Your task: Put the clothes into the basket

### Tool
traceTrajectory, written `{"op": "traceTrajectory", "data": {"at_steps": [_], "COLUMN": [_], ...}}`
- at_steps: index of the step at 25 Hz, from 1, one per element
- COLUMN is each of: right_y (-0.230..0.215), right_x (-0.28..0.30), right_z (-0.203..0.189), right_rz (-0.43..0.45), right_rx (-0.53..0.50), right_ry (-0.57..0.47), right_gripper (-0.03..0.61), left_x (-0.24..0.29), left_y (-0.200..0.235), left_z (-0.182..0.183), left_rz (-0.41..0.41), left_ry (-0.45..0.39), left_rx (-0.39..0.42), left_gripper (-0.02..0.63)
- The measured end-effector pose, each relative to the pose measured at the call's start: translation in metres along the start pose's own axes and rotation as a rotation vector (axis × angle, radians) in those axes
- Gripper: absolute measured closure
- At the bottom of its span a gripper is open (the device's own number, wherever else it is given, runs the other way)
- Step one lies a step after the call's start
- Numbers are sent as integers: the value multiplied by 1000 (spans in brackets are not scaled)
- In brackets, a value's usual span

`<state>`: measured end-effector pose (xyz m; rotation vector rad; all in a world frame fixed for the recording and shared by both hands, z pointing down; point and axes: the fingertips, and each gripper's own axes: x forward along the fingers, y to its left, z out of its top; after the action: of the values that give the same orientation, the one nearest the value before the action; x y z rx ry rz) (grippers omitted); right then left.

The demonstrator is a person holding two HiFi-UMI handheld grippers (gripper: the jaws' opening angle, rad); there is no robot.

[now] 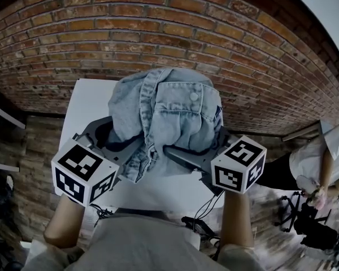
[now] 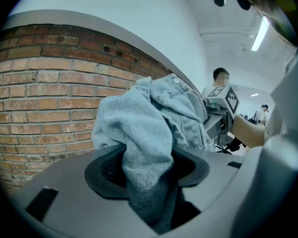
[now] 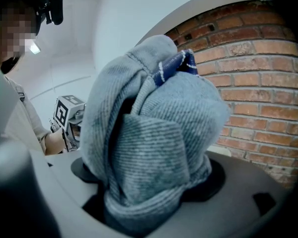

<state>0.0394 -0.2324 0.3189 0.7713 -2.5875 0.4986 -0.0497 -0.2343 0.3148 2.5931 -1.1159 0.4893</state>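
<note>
Above the white table [image 1: 82, 103], your left gripper [image 2: 146, 170] and right gripper [image 3: 149, 182] each clamp a fold of the denim jacket [image 1: 169, 109], bunched crosswise between them; basket not in view, so neither hand reads nearer.

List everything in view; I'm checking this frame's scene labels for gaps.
jacket: one, light blue denim, held over the table by both tools
table: one, white, under the jacket
wall: one, red brick, behind the table
bystander: one, white top, head view's far right
cables: a few, black, by the table's near edge
left tool: one, grey, shut on the jacket
right tool: one, grey, shut on the jacket
forearms: two, bare, behind the tools
</note>
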Motion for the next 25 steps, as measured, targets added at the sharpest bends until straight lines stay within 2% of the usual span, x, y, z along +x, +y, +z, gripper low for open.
{"op": "traceTrajectory", "data": {"at_steps": [11,25], "right_y": [-25,-68], "right_x": [20,58], "right_z": [19,14], "right_rz": [-9,4], "right_rx": [-33,-9], "right_ry": [2,33], "right_gripper": [147,147], "left_x": [20,60], "left_y": [28,65], "left_z": [12,-1], "left_rz": [13,28], "left_ry": [-15,32], "left_rx": [-9,-49], "left_gripper": [385,385]}}
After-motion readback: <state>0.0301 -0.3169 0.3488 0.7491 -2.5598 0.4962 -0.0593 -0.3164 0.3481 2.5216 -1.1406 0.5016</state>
